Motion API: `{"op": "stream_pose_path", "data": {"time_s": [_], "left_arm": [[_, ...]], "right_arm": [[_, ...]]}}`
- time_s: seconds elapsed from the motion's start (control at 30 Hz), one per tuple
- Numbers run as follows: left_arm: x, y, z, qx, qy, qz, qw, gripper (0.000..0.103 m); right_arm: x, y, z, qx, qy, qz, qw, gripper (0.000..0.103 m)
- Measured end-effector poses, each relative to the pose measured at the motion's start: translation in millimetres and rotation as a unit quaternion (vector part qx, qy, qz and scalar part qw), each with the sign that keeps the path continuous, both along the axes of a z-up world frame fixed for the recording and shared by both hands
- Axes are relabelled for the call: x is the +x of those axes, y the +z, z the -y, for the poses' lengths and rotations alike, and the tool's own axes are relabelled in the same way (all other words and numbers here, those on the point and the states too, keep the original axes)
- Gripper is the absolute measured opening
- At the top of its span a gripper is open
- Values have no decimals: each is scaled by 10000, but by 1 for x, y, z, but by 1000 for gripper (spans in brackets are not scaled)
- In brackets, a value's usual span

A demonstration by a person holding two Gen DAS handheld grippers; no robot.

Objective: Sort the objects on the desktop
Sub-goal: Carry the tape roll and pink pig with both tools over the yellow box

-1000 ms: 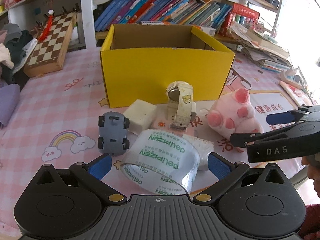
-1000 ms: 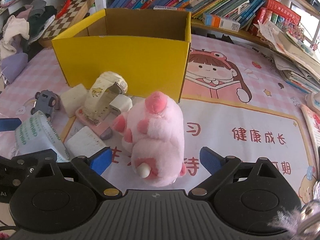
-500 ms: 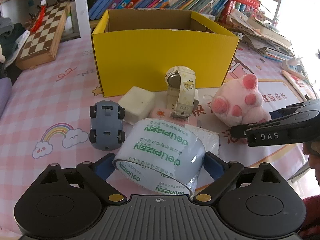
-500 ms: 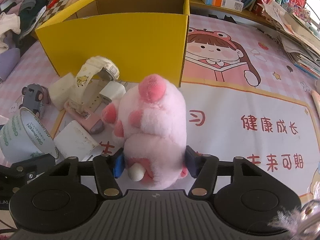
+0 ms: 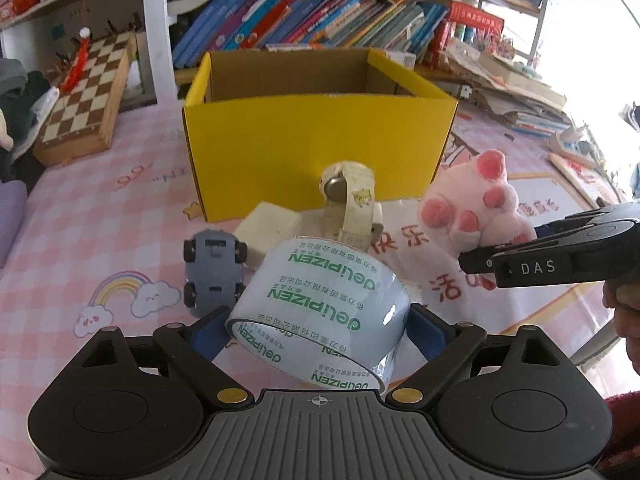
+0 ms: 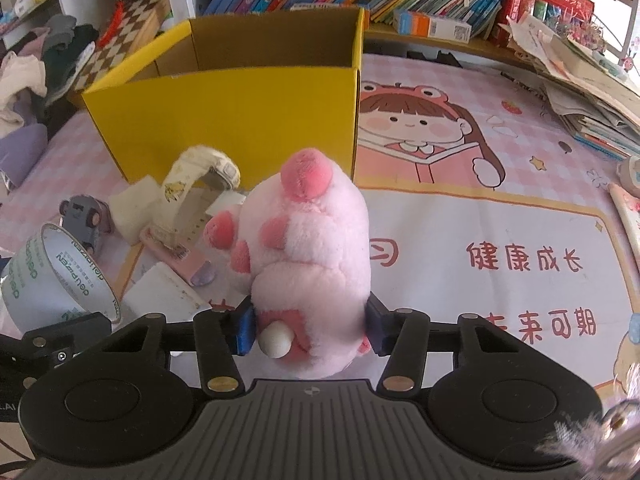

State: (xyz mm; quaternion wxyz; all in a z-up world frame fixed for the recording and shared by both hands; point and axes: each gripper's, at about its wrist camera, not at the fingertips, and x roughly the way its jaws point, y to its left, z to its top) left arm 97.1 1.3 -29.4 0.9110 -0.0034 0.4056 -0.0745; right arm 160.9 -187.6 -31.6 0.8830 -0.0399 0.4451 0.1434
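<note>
My left gripper (image 5: pixel 316 332) is shut on a clear roll of tape (image 5: pixel 324 308) with green lettering and holds it above the table. The tape also shows in the right wrist view (image 6: pixel 56 276). My right gripper (image 6: pixel 308 330) is shut on a pink plush pig (image 6: pixel 308 248), lifted off the mat. The pig (image 5: pixel 476 208) and the right gripper's side (image 5: pixel 548 256) show at the right of the left wrist view. An open yellow cardboard box (image 5: pixel 316 148) stands behind, and shows again in the right wrist view (image 6: pixel 240 108).
On the pink mat before the box lie a grey toy car (image 5: pixel 212 268), a white watch (image 5: pixel 352 204), a cream block (image 5: pixel 272 228), a pink flat case (image 6: pixel 176 252) and a white pad (image 6: pixel 164 292). A chessboard (image 5: pixel 88 92) lies far left. Bookshelves stand behind; papers pile at right.
Both grippers went from open to shut, the left on the tape and the right on the plush pig. Both objects have risen off the table.
</note>
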Motion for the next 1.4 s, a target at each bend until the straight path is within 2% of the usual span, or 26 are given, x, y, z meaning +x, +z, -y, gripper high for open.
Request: {"op": "stream_pose_path", "data": {"time_s": [0.37, 0.73, 1.1, 1.4], "left_arm": [[-10, 21, -3, -138, 8, 462, 9988, 94], [-5, 61, -11, -193, 10, 1137, 9933, 94], [47, 94, -14, -4, -85, 1538, 9881, 94], [116, 88, -14, 287, -117, 1337, 9905, 94]], "right_arm": [[-13, 25, -4, 75, 113, 384, 9992, 49], [-7, 64, -9, 241, 211, 912, 9953, 49], [47, 100, -24, 400, 539, 1377, 9882, 49], [120, 93, -42, 228, 949, 1248, 9874, 49]]}}
